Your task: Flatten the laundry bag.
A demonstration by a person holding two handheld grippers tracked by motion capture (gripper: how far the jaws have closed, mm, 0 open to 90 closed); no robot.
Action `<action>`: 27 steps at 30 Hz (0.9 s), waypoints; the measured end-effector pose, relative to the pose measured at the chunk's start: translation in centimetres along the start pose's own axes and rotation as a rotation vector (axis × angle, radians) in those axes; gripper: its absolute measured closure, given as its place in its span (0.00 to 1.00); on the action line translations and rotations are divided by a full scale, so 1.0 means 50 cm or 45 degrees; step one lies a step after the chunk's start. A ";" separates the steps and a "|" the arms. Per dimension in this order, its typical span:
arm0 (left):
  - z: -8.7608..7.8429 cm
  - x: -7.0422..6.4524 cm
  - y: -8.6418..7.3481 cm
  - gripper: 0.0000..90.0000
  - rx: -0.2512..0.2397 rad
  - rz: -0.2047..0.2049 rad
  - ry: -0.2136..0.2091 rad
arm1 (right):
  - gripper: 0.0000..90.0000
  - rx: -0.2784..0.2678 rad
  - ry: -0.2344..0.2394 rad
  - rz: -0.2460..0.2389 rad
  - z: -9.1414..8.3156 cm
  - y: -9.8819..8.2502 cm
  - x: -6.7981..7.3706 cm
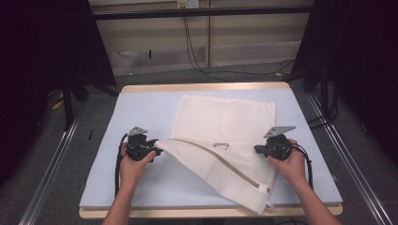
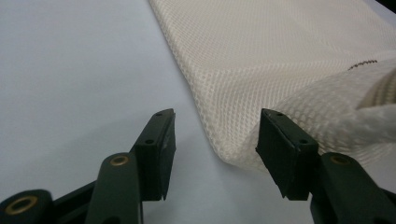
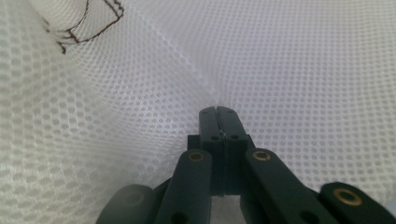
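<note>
Lying half-folded, cream mesh bag (image 1: 225, 140): right tool (image 3: 218, 112) clenched on it, left tool (image 2: 215, 135) released.

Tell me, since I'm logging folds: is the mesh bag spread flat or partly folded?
Partly folded. In the high view the mesh bag has its near-left corner turned diagonally over itself, with the tan zipper strip showing; the far part lies flat on the table.

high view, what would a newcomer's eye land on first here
A big cream mesh laundry bag spreads over the middle of the pale blue table mat, its near-left corner folded across, showing a tan zipper strip. The left gripper stands open at that folded corner, and the right gripper is shut at the bag's right edge.
</note>
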State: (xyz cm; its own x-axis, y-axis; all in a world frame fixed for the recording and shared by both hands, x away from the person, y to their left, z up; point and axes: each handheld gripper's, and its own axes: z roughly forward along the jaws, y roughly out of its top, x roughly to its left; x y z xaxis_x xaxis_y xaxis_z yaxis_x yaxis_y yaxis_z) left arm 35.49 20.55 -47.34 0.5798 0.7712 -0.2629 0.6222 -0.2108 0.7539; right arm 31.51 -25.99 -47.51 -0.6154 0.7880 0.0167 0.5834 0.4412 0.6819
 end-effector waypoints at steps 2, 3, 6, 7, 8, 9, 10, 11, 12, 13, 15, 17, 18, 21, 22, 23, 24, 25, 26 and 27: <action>0.005 -0.002 -0.001 0.52 -0.004 -0.006 0.000 | 1.00 -0.008 -0.037 0.023 0.000 0.006 -0.010; 0.006 -0.002 -0.001 0.52 0.004 0.003 0.011 | 1.00 -0.025 -0.051 0.019 0.001 0.008 -0.016; 0.012 0.000 -0.001 0.52 0.022 0.011 0.015 | 1.00 -0.054 -0.142 0.036 -0.002 0.020 -0.030; 0.014 0.000 0.000 0.52 0.021 0.002 0.009 | 1.00 -0.059 -0.156 0.053 -0.001 0.023 -0.037; 0.016 -0.002 0.000 0.52 0.016 -0.005 0.005 | 1.00 -0.054 -0.150 0.059 0.002 0.024 -0.044; 0.015 -0.003 0.000 0.52 0.023 0.005 0.007 | 0.99 -0.047 -0.131 0.074 0.005 0.023 -0.047; 0.015 -0.005 0.001 0.52 0.021 0.003 -0.001 | 0.97 -0.051 -0.142 0.065 0.006 0.022 -0.046; 0.012 -0.005 0.002 0.52 0.021 0.004 -0.003 | 0.95 -0.055 -0.143 0.064 0.005 0.020 -0.045; 0.011 -0.007 0.003 0.52 0.012 0.003 0.006 | 0.92 -0.059 -0.138 0.060 0.003 0.017 -0.043; 0.008 -0.007 0.005 0.52 0.019 0.019 0.023 | 0.87 -0.061 -0.138 0.059 0.000 0.014 -0.041; 0.005 -0.009 0.008 0.52 0.013 0.020 0.016 | 0.74 -0.051 -0.128 0.064 -0.004 0.007 -0.035; 0.004 -0.011 0.008 0.52 0.020 0.008 -0.009 | 0.66 -0.043 -0.140 0.065 -0.012 0.000 -0.026; 0.005 -0.014 0.007 0.51 0.023 0.002 -0.020 | 0.63 -0.059 -0.117 0.072 -0.016 -0.004 -0.025; 0.011 -0.020 0.003 0.50 0.046 0.011 -0.037 | 0.54 -0.038 -0.152 0.077 -0.031 -0.016 -0.022; 0.013 -0.023 0.001 0.50 0.057 0.014 -0.033 | 0.52 -0.037 -0.156 0.085 -0.036 -0.022 -0.023; 0.016 -0.024 -0.001 0.50 0.076 0.027 -0.043 | 0.50 -0.037 -0.160 0.106 -0.043 -0.027 -0.023; 0.018 -0.026 -0.003 0.49 0.092 0.033 -0.051 | 0.50 -0.044 -0.169 0.104 -0.048 -0.032 -0.024; 0.022 -0.029 -0.005 0.49 0.099 0.037 -0.047 | 0.50 -0.049 -0.167 0.117 -0.054 -0.037 -0.023; 0.023 -0.030 -0.006 0.49 0.116 0.050 -0.046 | 0.50 -0.058 -0.171 0.127 -0.059 -0.042 -0.021; 0.025 -0.031 -0.007 0.49 0.122 0.051 -0.050 | 0.50 -0.057 -0.167 0.129 -0.063 -0.046 -0.018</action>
State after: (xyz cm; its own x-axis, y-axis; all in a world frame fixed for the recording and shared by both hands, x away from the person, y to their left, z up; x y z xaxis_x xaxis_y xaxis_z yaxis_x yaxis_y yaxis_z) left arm 35.01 18.66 -47.94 0.6243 0.7372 -0.2584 0.6442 -0.2988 0.7041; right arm 29.07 -29.08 -46.79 -0.4786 0.8780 -0.0070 0.6130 0.3398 0.7133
